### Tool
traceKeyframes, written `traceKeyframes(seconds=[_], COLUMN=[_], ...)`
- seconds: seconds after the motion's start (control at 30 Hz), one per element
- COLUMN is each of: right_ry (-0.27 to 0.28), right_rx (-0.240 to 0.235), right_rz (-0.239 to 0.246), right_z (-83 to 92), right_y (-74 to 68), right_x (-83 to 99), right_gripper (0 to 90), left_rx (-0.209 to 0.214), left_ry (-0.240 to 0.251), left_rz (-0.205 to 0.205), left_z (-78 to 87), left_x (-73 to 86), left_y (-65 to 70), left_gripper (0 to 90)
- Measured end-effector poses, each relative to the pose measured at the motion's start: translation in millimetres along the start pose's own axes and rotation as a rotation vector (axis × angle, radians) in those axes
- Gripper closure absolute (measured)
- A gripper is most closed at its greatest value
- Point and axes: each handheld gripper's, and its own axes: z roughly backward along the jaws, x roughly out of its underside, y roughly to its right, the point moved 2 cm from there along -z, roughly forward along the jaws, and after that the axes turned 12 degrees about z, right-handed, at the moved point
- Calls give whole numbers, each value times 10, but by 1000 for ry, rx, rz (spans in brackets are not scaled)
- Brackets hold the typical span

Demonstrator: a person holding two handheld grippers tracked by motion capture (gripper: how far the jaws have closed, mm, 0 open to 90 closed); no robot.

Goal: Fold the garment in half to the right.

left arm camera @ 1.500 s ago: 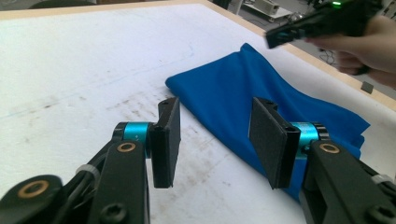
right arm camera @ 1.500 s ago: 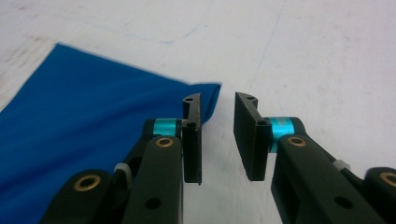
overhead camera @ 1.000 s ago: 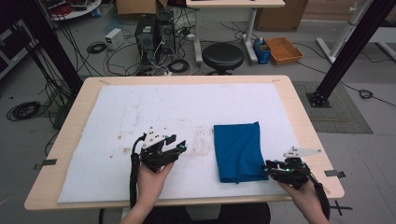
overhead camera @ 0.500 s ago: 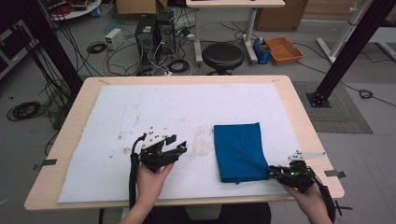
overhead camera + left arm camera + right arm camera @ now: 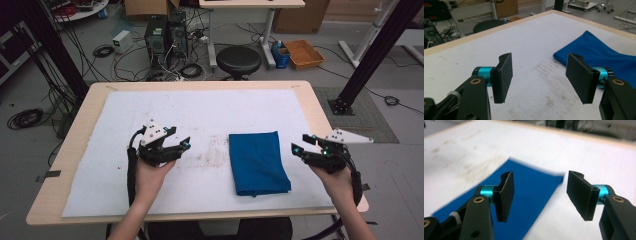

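Blue cloth [image 5: 258, 162] lies folded into a neat rectangle on the white-covered tabletop [image 5: 150, 105], at about five o'clock from its centre. Both tools have just been opening with nothing between the pads: left tool [image 5: 177, 142] at nine o'clock of the cloth, right tool [image 5: 301, 143] at three o'clock. Folding looks finished; little seems left.

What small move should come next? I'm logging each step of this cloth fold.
Probably draw both hands back. The blue cloth lies folded flat on the white mat, and the left tool and right tool, jaws just opened, hold nothing and hang apart from it.
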Motion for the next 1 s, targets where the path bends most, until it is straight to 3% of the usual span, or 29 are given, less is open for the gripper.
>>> traceKeyframes(seconds=[0.2, 0.43, 1.0], right_ry=[48, 9, 3], right_rx=[-2, -45, -22], right_rz=[-14, 9, -15], right_z=[-207, -297, -277], right_y=[164, 133, 207], right_x=[-234, -114, -76], right_gripper=[304, 262, 261], left_rx=[10, 37, 56], left_ry=[-4, 12, 10], left_rz=[-6, 27, 20], left_z=[31, 129, 159], left_x=[-56, -33, 17], left_y=[-232, -375, -338], left_gripper=[383, 359, 351])
